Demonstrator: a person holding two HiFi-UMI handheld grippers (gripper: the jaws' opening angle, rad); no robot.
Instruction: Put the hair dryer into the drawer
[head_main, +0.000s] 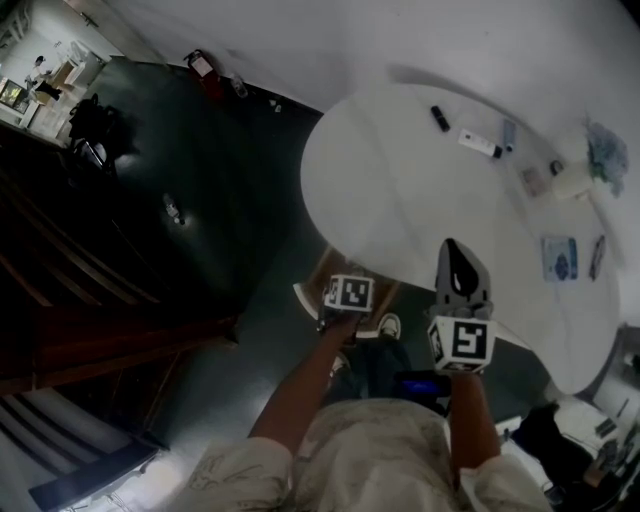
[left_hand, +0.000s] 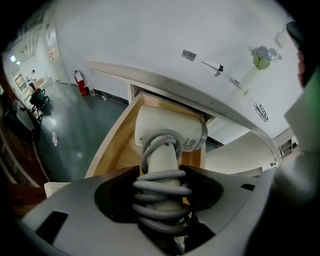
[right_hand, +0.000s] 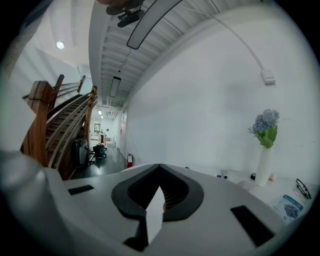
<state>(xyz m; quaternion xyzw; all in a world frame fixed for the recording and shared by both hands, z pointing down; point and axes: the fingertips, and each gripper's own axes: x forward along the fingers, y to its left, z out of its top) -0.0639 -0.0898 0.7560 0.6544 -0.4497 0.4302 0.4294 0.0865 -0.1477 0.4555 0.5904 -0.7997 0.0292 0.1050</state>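
Round white worktop above dark floor | left tongs clamped on hair dryer handle, over its coiled cord; head just beyond the tips, above open wooden drawer | right tongs closed, empty | likely light, rigid, slick plastic; the cord-wrapped handle probably gives the surest hold
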